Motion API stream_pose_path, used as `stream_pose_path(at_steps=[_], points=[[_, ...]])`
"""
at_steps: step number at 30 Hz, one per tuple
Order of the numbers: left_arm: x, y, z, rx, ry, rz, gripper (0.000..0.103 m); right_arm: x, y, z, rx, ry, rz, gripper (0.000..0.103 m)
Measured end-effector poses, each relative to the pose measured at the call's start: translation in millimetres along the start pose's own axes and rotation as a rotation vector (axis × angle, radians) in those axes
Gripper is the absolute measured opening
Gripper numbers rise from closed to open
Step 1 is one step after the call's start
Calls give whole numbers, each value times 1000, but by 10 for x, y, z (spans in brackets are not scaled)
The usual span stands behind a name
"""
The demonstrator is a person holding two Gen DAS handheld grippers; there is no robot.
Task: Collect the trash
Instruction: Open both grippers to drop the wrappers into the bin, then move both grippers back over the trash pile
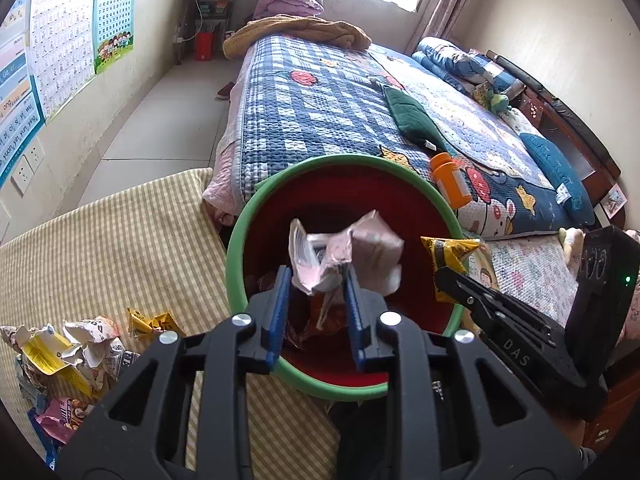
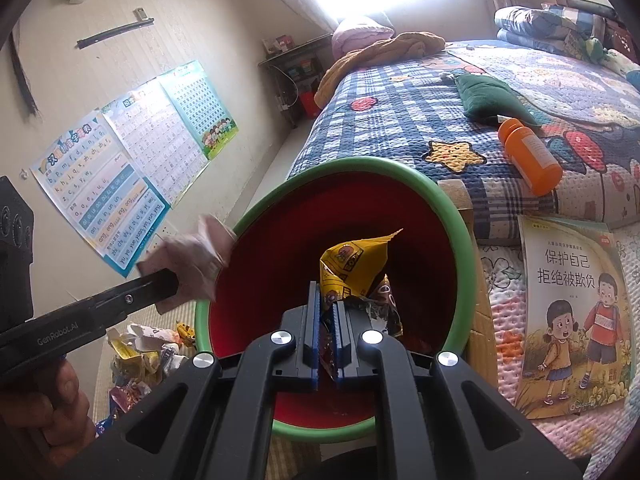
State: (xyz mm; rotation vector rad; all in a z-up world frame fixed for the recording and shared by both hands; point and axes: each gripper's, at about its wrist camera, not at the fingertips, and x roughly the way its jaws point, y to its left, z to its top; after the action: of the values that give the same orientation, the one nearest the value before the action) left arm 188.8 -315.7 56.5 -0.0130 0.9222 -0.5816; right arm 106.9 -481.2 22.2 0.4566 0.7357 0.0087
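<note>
hovering over the mouth of the red bin with the green rim (image 1: 240,264), the left tool (image 1: 316,312) has its blue pads part-spread, a crumpled pinkish paper wad (image 1: 344,256) sitting between them; the near pad looks clear of it, so the pinch seems loose and i would not call it a grip. in the right wrist view the right tool (image 2: 328,336) has its pads close together with only a thin gap, and the yellow snack wrapper (image 2: 352,268) plus a dark foil scrap stand between them above the bin's red inside; whether the pads press on it i cannot tell for sure.

both pieces hang inside the rim line, so a drop from here should land in the bin, by my reading. the risk is at the edges: in the right wrist view the paper wad shows close over the rim's left side, and a light, springy wad could catch the rim and tumble onto the checked cloth. the wrapper could cling to a ridged pad and be pulled out again. the two tools are close together over one opening and might knock each other or tip the bin.

left of the bin, on the checked cloth (image 1: 120,232), a pile of more wrappers (image 1: 72,352) waits. beyond, an orange bottle (image 1: 452,184) lies on the quilted bed (image 1: 320,112), and a picture book (image 2: 576,312) lies to the bin's right.
</note>
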Motion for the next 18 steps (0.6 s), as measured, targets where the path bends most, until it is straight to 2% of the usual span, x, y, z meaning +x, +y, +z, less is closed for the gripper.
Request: stream_pose_path(at_steps=[1,2,3,5,6,8,12,18], points=[[-4,1,10,-1,-6,0,43,8,0,8,-3,1,-2,28],[-27,7,12,-3,-15,4,54,9,-2,14,-4,-2,-5,39],[-48,15,12,-7,-23,7,58,1,-6,21,-1,-7,-7,56],[-85,40,6,-15,-32,12,66,-14,-8,29,3,-13,-9,60],[-101,57,-1,-21,-33,15,69,-15,3,28,-1,-9,-13,67],[-158,106,-30,-36,-42,27,82,-27,24,19,-2,-8,-20,74],[-331,249,-84,-70,-65,57,95,-84,124,-15,-10,-10,-17,86],[-605,465,-245,-97,-74,90,97,-173,383,-88,-41,-7,-17,93]])
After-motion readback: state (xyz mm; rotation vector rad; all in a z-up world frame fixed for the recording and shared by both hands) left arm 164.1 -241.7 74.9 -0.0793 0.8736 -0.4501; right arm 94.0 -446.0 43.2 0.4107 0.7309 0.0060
